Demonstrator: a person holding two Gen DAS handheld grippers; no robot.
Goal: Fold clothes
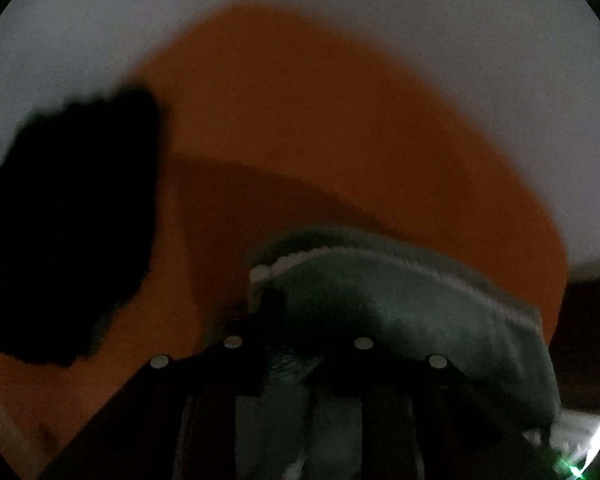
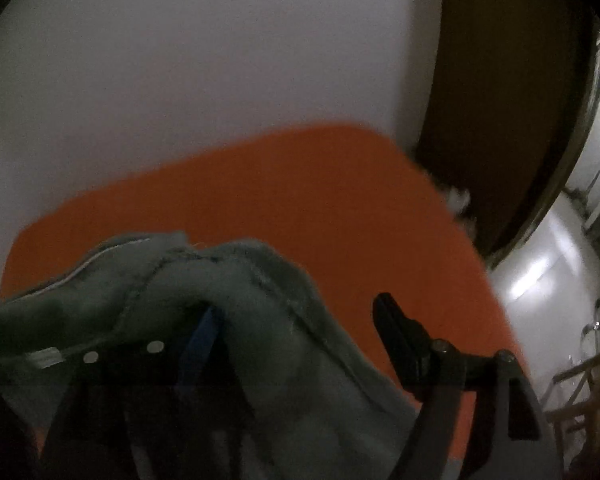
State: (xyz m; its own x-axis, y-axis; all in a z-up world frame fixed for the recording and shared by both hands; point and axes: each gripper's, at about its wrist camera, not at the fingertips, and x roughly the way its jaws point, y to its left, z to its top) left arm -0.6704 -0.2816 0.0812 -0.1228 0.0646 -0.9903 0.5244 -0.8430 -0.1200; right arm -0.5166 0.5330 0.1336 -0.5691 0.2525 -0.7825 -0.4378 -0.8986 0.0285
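You've got the grey-green garment (image 1: 400, 312) bunched and off the orange bench (image 1: 340, 140), so no fold is visible yet. Your left gripper (image 1: 296, 344) has its jaws narrow with cloth pinched between them. Your right gripper (image 2: 300, 320) has jaws standing wide; the cloth drapes over the near finger, not clamped. A black garment (image 1: 72, 232) lies crumpled at the bench's edge. Judging by that, both pieces are left to do.

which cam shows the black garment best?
Left wrist. The black garment lies in full outline on the orange mat, left of the grey-green cloth. The right wrist view does not show it at all: only the mat and the grey-green cloth appear there.
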